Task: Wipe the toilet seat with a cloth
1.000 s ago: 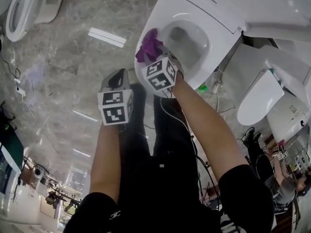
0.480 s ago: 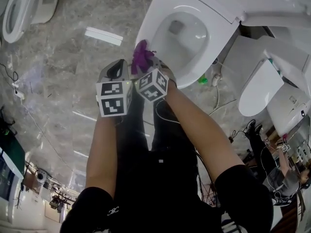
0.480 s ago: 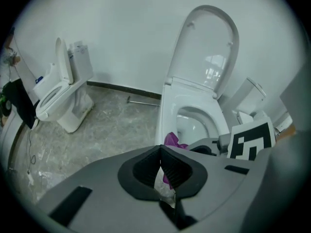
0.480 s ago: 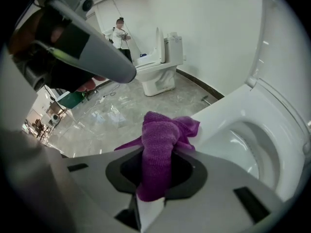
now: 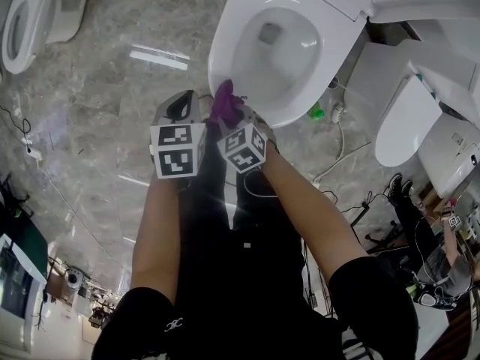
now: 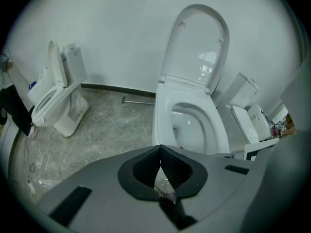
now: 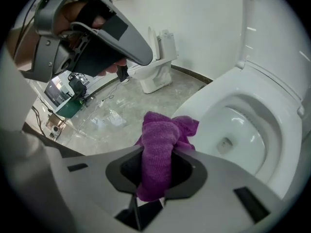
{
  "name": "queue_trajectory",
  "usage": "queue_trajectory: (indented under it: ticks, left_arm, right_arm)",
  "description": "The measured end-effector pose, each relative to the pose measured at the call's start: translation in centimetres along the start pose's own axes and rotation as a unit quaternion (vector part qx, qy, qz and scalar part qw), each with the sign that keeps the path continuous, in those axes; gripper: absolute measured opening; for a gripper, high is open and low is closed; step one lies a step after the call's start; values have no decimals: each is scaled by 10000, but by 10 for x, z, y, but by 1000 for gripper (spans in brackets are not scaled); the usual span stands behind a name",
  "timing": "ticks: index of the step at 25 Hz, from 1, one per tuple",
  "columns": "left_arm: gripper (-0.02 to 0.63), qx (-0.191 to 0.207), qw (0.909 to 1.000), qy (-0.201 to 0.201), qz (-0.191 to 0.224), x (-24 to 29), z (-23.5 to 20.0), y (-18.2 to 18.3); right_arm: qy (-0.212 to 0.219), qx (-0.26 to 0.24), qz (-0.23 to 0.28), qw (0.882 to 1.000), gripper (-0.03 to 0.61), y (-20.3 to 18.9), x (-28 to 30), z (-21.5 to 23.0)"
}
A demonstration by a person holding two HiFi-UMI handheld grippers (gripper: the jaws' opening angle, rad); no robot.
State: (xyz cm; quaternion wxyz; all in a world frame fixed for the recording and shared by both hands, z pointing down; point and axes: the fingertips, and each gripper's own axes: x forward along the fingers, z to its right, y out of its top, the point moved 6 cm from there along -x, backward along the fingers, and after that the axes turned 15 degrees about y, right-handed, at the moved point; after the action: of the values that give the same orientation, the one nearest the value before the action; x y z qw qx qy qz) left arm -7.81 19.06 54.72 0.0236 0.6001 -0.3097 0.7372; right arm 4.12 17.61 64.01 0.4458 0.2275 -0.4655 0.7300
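The right tool is clamped on a purple cloth, which bunches out past its jaws at the near left edge of the toilet seat. The left tool, jaws pressed together and empty, hangs just left of it over the floor.

The floor is polished grey stone with pale veining. A bright pale strip shows on it; whether that is a reflection or something lying there cannot be told. At the far right stands a white toilet with its lid raised. A second toilet stands well apart at the far left. Just beside the first one's base lie a small green thing and a white cable. More toilets crowd the right edge.
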Motion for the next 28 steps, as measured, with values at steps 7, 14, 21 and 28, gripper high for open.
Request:
queue_trajectory:
  ticks: [7,14,21,28]
  left_arm:
    - [5,196,9997,-123,16,-1,11,-3]
    - [6,391,9989,-265,18,2,29,-1]
    - [6,558,9979,-322,20,9,45,9]
    - [6,621,9976,-292,5,15,57,19]
  right_arm:
    - [-39,316,2,9995,94,-28,-16,-2]
    - [-164,754,-21,9970,94,-63,-44,13]
    - [-471,1125,-146,9924,94,-93,-84,51]
    - [-601,674,-506,9946,94,-108,-117,91]
